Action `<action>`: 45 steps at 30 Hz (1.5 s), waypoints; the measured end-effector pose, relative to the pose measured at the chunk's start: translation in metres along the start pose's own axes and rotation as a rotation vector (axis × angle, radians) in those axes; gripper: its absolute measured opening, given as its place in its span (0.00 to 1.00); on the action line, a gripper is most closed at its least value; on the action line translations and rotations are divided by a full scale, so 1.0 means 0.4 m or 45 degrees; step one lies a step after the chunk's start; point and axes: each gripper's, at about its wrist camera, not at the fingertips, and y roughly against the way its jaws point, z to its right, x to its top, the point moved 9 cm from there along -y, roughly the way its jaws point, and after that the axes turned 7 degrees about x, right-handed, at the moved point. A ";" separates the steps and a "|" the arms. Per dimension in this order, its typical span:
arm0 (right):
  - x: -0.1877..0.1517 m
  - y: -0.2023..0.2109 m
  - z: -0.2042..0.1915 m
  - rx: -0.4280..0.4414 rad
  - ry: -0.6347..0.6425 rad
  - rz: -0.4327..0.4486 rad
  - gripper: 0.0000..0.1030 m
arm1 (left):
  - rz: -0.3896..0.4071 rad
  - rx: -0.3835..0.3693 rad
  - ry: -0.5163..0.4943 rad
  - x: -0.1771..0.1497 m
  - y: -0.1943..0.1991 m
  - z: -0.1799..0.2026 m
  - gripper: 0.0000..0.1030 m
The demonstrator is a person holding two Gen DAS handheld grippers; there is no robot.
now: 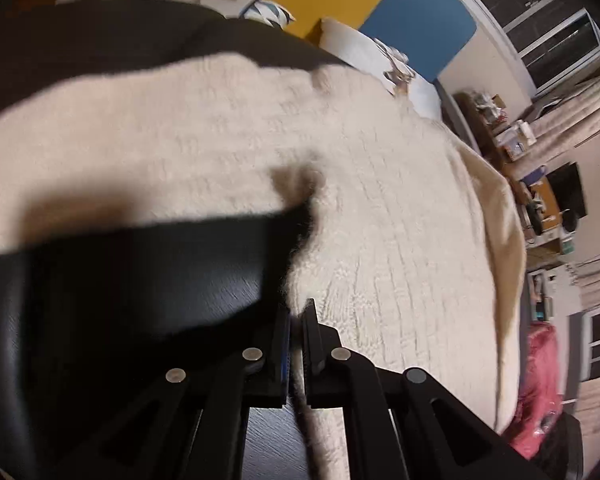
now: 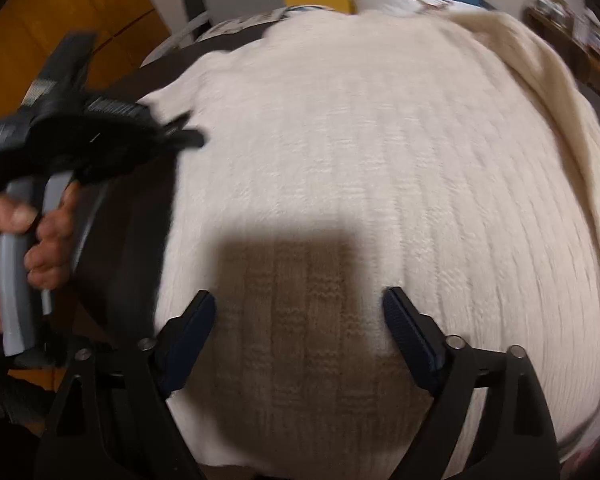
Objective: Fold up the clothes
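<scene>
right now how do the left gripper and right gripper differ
The left gripper has its jaws nearly together, and it looks as if a thin edge of the cream knitted garment is caught between them; the right gripper is wide open and holds nothing. The left sits at the garment's edge by the dark table; the right hangs over its middle. Both are black with blue pads.

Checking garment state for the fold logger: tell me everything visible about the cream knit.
The cream knit is a fluffy, ribbed garment with vertical cable-like rows, spread mostly flat over a dark table. One edge is folded over itself along the far right side. The left gripper is shut, with cream fabric at its fingers; blur hides how much they hold. The right gripper hovers open above the near part, casting a square shadow on it. Sleeves and collar cannot be made out.
</scene>
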 end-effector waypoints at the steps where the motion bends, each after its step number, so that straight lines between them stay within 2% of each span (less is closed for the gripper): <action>1: 0.006 -0.008 -0.015 -0.009 0.022 -0.011 0.89 | -0.008 -0.032 -0.001 0.008 0.016 -0.003 0.07; 4: 0.026 -0.003 -0.038 0.061 0.036 -0.039 0.88 | 0.102 -0.089 0.023 0.052 0.133 -0.067 0.08; 5: 0.040 0.015 -0.036 0.097 0.020 -0.022 0.86 | 0.132 -0.073 0.061 0.060 0.167 -0.120 0.09; 8: 0.108 0.088 -0.036 0.167 0.022 0.090 0.85 | 0.179 0.055 0.259 0.061 0.246 -0.358 0.12; 11: 0.194 0.128 -0.052 0.188 0.062 0.183 0.86 | 0.226 0.184 0.458 0.057 0.327 -0.597 0.14; 15: 0.248 0.101 -0.050 0.160 0.071 0.178 0.86 | 0.286 0.356 0.722 0.044 0.440 -0.917 0.16; 16: 0.256 0.081 -0.056 0.172 0.062 0.166 0.86 | 0.276 0.363 0.764 0.036 0.450 -0.975 0.16; 17: 0.264 0.061 -0.062 0.184 0.053 0.154 0.86 | 0.248 0.324 0.789 0.024 0.442 -1.002 0.16; 19: 0.280 0.022 -0.074 0.209 0.036 0.130 0.86 | 0.213 0.245 0.830 0.012 0.418 -1.032 0.19; 23: 0.311 -0.054 -0.099 0.251 0.004 0.087 0.86 | 0.161 0.090 0.799 0.026 0.356 -1.013 0.21; 27: 0.338 -0.086 -0.117 0.233 0.009 0.081 0.86 | 0.153 0.001 0.753 0.060 0.325 -0.980 0.24; 29: 0.350 -0.095 -0.122 0.224 0.017 0.077 0.86 | 0.164 0.043 0.689 0.071 0.314 -0.961 0.24; 30: 0.356 -0.099 -0.122 0.216 0.022 0.076 0.86 | 0.181 0.084 0.642 0.078 0.314 -0.952 0.21; 31: 0.364 -0.100 -0.119 0.201 0.029 0.078 0.86 | 0.203 0.124 0.606 0.085 0.315 -0.945 0.01; 33: 0.384 -0.101 -0.106 0.149 0.052 0.090 0.86 | 0.273 0.196 0.560 0.097 0.322 -0.933 0.02; 35: 0.415 -0.098 -0.084 0.061 0.098 0.107 0.85 | 0.395 0.246 0.542 0.111 0.357 -0.923 0.02; 37: 0.457 -0.086 -0.053 -0.039 0.134 0.139 0.80 | 0.507 0.276 0.552 0.131 0.403 -0.920 0.02; 39: 0.510 -0.081 -0.019 -0.090 0.145 0.158 0.78 | 0.585 0.302 0.583 0.153 0.439 -0.930 0.01; 42: 0.584 -0.081 0.031 -0.162 0.156 0.177 0.78 | 0.613 0.358 0.606 0.180 0.446 -0.953 0.02; 45: 0.631 -0.144 0.076 -0.225 0.149 0.127 0.78 | 0.598 0.435 0.619 0.191 0.422 -0.976 0.01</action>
